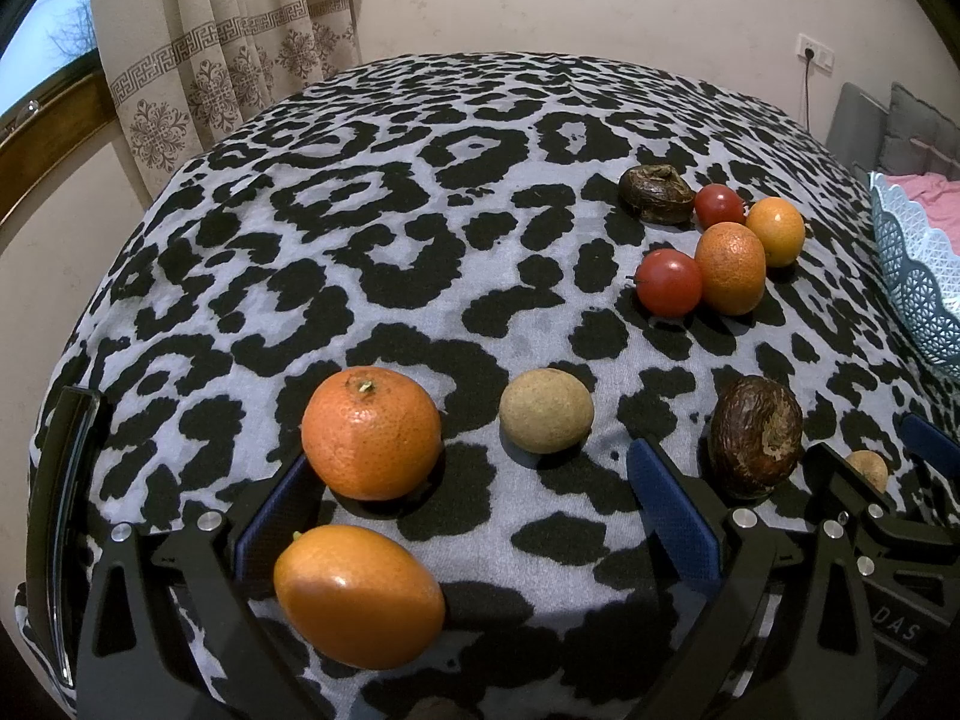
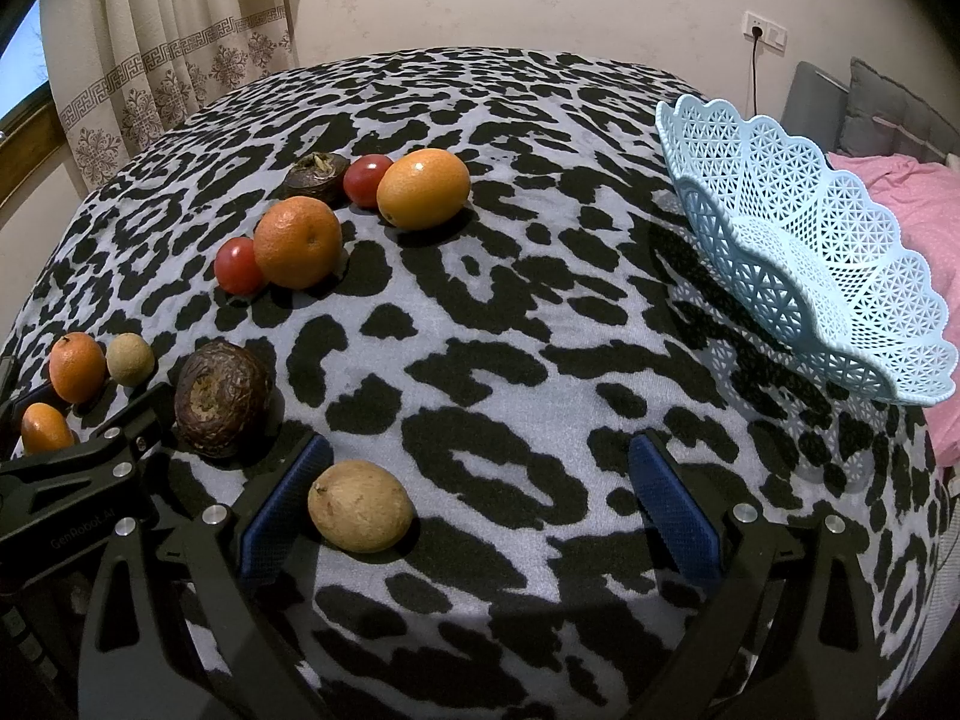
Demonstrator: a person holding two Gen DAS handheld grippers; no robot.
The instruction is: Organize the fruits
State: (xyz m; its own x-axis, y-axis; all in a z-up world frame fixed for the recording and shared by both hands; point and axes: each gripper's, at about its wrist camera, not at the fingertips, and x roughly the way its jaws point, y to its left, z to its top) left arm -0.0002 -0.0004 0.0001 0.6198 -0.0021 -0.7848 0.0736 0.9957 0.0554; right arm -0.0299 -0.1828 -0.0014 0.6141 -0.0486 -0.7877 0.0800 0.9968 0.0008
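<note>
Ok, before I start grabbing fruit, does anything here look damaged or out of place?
Two dark fruits look shrivelled: one near the left gripper, one in the far cluster. The blue basket sits tilted at the cloth's right edge.

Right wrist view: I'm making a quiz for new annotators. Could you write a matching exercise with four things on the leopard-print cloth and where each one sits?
Things:
1. pale blue lattice plastic basket
2. tan round fruit
3. wrinkled dark brown fruit
4. smooth oval orange fruit

Places:
A. far group, right end, beside a small red fruit
B. right side of the cloth, nothing in it
C. between the right gripper fingers, near the left one
D. just outside that left finger

Pairs: 1-B, 2-C, 3-D, 4-A
</note>
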